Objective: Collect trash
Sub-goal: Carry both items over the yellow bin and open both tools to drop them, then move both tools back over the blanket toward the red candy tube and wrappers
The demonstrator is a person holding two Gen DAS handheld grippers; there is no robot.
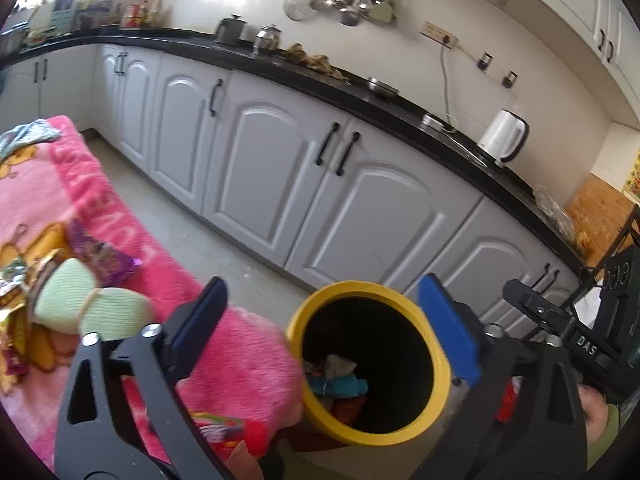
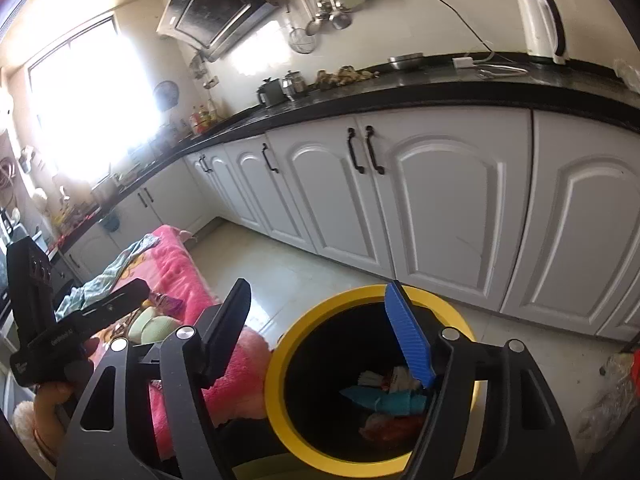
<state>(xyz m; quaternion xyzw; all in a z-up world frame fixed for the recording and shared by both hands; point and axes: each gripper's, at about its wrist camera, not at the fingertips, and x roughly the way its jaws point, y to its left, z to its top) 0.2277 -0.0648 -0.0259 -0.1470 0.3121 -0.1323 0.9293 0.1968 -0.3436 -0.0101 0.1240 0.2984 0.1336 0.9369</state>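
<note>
Left wrist view: both claws hung released over the yellow bin point(image 1: 404, 420).
Left gripper point(image 1: 324, 328) and right gripper point(image 2: 324, 332) gaped empty; trash point(image 1: 340, 384) lay inside.

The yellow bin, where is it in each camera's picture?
Left wrist view: the yellow bin sits low, a little right of the middle, between the two fingers of the open left gripper, beside the pink blanket.
Right wrist view: the bin is at the bottom, just right of the middle, with the blue finger of the open right gripper in front of it.
Shared landmark: the white kettle on the black counter.
</note>
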